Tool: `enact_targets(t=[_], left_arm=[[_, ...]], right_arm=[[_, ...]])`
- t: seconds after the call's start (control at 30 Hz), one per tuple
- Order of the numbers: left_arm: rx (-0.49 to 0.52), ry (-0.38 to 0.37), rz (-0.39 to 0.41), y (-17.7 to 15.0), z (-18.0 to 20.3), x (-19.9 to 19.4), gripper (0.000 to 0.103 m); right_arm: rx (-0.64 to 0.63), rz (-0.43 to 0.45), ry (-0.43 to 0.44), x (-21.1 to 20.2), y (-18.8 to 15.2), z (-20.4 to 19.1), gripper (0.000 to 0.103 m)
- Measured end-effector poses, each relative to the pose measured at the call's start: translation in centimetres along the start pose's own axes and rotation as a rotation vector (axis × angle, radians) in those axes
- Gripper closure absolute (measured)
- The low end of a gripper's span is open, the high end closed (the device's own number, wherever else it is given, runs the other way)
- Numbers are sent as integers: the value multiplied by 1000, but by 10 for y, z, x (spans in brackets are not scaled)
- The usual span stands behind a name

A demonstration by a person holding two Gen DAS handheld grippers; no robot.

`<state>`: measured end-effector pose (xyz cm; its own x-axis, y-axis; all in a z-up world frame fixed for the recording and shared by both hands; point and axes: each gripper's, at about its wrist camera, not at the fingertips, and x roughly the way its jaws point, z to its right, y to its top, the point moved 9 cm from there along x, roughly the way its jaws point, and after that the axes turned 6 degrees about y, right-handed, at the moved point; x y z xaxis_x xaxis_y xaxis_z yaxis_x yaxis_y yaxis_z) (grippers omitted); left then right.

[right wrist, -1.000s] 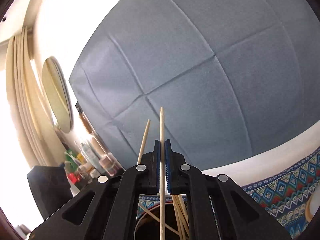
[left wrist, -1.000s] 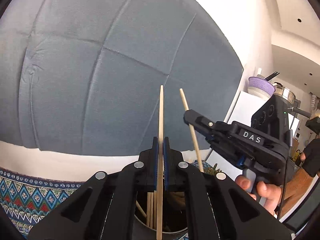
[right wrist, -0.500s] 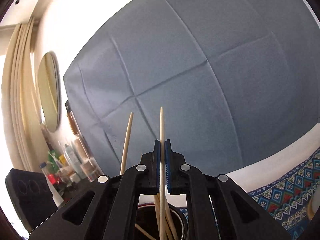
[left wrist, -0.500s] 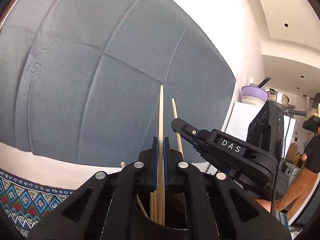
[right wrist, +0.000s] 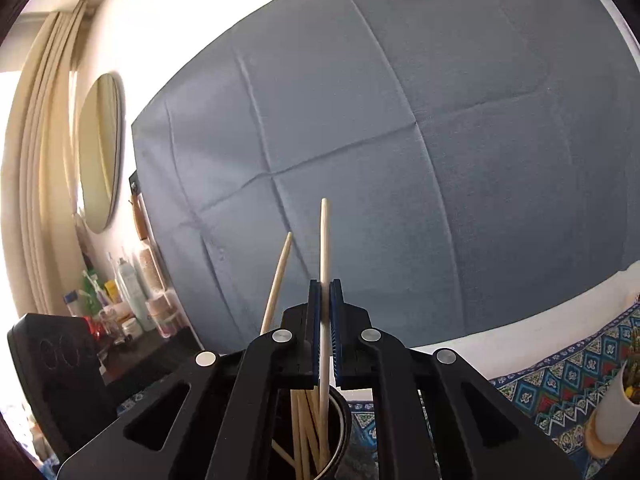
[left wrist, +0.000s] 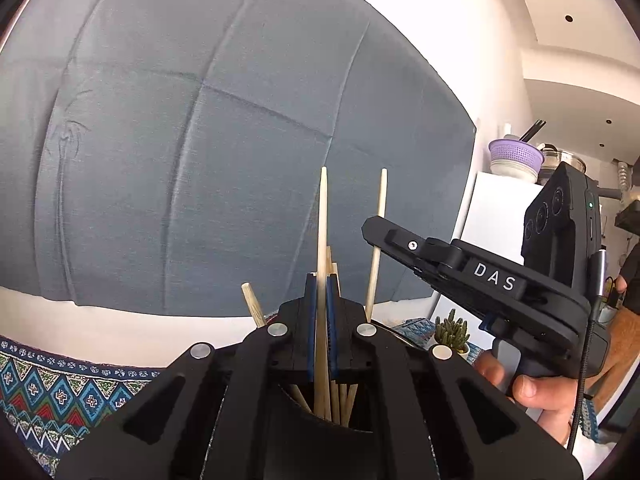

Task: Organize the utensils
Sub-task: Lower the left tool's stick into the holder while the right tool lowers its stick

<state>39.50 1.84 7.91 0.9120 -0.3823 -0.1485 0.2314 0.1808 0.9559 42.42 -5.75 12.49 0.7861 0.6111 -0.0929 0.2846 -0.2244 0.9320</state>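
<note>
My left gripper (left wrist: 320,280) is shut on an upright wooden chopstick (left wrist: 322,216) whose lower end stands in a dark round holder (left wrist: 320,420) among several other chopsticks. My right gripper (right wrist: 325,286) is shut on another upright chopstick (right wrist: 324,240), its lower end inside the same holder (right wrist: 340,420). In the left wrist view the right gripper (left wrist: 372,232) comes in from the right, holding its chopstick (left wrist: 378,220) close beside mine. In the right wrist view the left one's chopstick (right wrist: 280,276) leans just left of mine.
A grey-blue cloth (left wrist: 200,120) hangs on the wall behind. A patterned blue tablecloth (left wrist: 48,384) covers the table. A small cactus (left wrist: 452,330) stands right of the holder. A white cup (right wrist: 616,404) sits at right. Bottles (right wrist: 132,296) crowd a shelf at left.
Both grippers have lowered their chopsticks into the holder; the holder and the sticks in it have come closer. Both stay shut.
</note>
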Motion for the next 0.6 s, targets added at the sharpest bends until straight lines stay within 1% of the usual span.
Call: enact_targets(t=[0.07,0.2,0.37,0.5,0.53,0.57,0.6], left_arm=[[26,12,-2,-1,1,0,98],[15,11,-1,0,2,0,98],[18,31,-6,2,0,2,98],[4,26,-9,3,-1,2,92],[12,30,-10,3,0,3,92],[22,31,-13,3,1,3,89],[28,31,-15,3,2,3,86]], right_arm=[[5,-4,-4,0,0,2,98],[-23,-5,-19,-1,1,-1,96],[-47,18,-33,-8,9,-4,94],[-43,26,-54,-13,15,-1,94],[-35,27,-63,-13,16,1,88],[-28,28,-71,-14,16,3,78],[-23,31,-79,-14,17,5,74]])
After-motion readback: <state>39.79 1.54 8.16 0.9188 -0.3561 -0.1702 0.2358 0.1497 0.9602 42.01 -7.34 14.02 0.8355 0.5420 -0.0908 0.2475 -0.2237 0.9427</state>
